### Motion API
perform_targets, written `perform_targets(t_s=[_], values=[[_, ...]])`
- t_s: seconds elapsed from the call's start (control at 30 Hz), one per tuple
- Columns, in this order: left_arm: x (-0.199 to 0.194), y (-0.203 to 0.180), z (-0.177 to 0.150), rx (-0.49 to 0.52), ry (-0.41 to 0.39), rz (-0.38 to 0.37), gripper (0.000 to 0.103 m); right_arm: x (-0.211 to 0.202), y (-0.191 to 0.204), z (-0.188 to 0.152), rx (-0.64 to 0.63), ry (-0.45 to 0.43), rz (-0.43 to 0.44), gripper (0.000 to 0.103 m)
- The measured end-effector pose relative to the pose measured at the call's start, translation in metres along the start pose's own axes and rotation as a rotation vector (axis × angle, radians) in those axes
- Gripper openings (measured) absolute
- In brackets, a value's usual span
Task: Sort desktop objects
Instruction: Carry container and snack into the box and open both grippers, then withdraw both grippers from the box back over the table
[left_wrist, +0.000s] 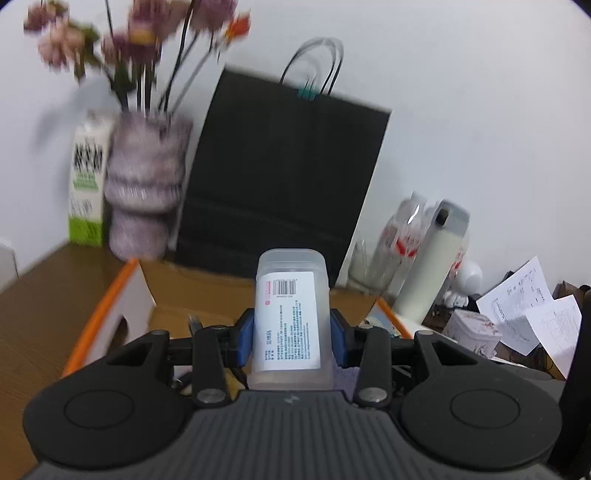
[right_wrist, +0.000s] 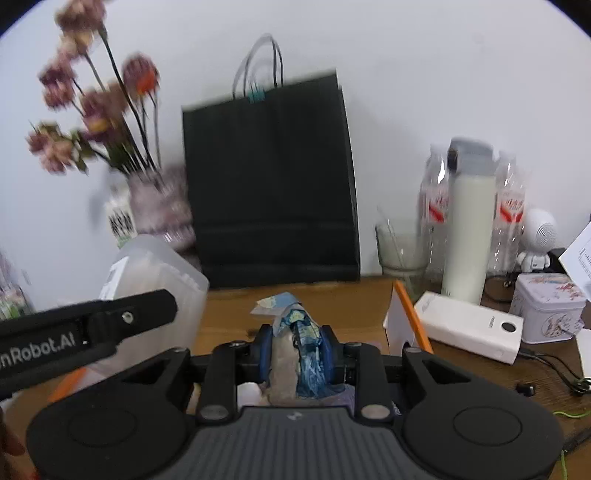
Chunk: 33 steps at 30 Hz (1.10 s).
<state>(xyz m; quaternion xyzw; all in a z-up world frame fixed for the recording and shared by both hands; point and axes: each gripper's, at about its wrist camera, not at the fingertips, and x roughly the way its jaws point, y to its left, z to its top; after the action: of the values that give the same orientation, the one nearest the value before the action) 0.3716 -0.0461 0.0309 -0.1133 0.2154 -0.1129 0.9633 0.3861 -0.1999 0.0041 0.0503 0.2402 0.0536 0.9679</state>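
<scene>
My left gripper (left_wrist: 291, 338) is shut on a translucent plastic box (left_wrist: 290, 317) with a white barcode label, held upright above an open cardboard box with an orange rim (left_wrist: 110, 295). The same plastic box (right_wrist: 155, 280) and the left gripper's arm show at the left of the right wrist view. My right gripper (right_wrist: 297, 350) is shut on a crumpled blue and white packet (right_wrist: 301, 343), held above the wooden desk (right_wrist: 351, 306).
A black paper bag (left_wrist: 280, 177) stands against the wall. A vase of flowers (left_wrist: 144, 184) and a green carton (left_wrist: 86, 184) are at the left. A glass (right_wrist: 400, 254), a white flask (right_wrist: 467, 229), a white power bank (right_wrist: 469, 330), a tin (right_wrist: 550, 310) and papers (left_wrist: 528, 306) crowd the right.
</scene>
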Motion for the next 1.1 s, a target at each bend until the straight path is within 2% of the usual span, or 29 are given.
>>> perform_targets(t_s=[0.23, 0.3, 0.4, 0.47, 0.5, 0.53, 0.57, 0.6, 0.63, 0.77, 0.87, 1.1], values=[[0.026, 0.001, -0.010, 0.044, 0.035, 0.052, 0.042, 0.024, -0.009, -0.006, -0.002, 0.039, -0.022, 0.026], [0.028, -0.002, -0.012, 0.079, 0.030, 0.078, 0.042, 0.030, -0.009, -0.009, -0.008, 0.058, -0.032, 0.032], [0.025, -0.005, -0.012, 0.095, 0.010, 0.086, 0.057, 0.033, -0.008, -0.011, -0.022, 0.080, -0.041, 0.047], [0.022, -0.007, -0.010, 0.105, -0.002, 0.087, 0.072, 0.028, -0.007, -0.009, -0.028, 0.069, -0.041, 0.072], [0.020, -0.007, -0.010, 0.105, -0.006, 0.094, 0.077, 0.025, -0.006, -0.008, -0.032, 0.062, -0.048, 0.081], [0.018, -0.007, -0.008, 0.100, -0.009, 0.101, 0.087, 0.023, -0.006, -0.006, -0.037, 0.054, -0.057, 0.093], [0.015, -0.006, -0.006, 0.094, -0.015, 0.107, 0.098, 0.020, -0.005, -0.005, -0.042, 0.047, -0.063, 0.098], [0.012, -0.007, -0.004, 0.091, -0.022, 0.111, 0.103, 0.018, -0.005, -0.003, -0.040, 0.048, -0.062, 0.100], [0.008, -0.007, -0.003, 0.088, -0.031, 0.115, 0.103, 0.016, -0.005, -0.001, -0.038, 0.054, -0.058, 0.103], [-0.015, -0.008, 0.002, 0.080, -0.037, 0.120, 0.103, 0.006, -0.003, 0.005, -0.044, 0.106, -0.057, 0.103], [-0.041, -0.007, 0.002, 0.055, -0.055, 0.088, 0.103, -0.015, 0.001, 0.003, -0.080, 0.087, -0.043, 0.103], [-0.101, 0.000, -0.009, 0.058, -0.092, 0.075, 0.103, -0.086, -0.001, -0.010, -0.114, 0.026, -0.022, 0.103]])
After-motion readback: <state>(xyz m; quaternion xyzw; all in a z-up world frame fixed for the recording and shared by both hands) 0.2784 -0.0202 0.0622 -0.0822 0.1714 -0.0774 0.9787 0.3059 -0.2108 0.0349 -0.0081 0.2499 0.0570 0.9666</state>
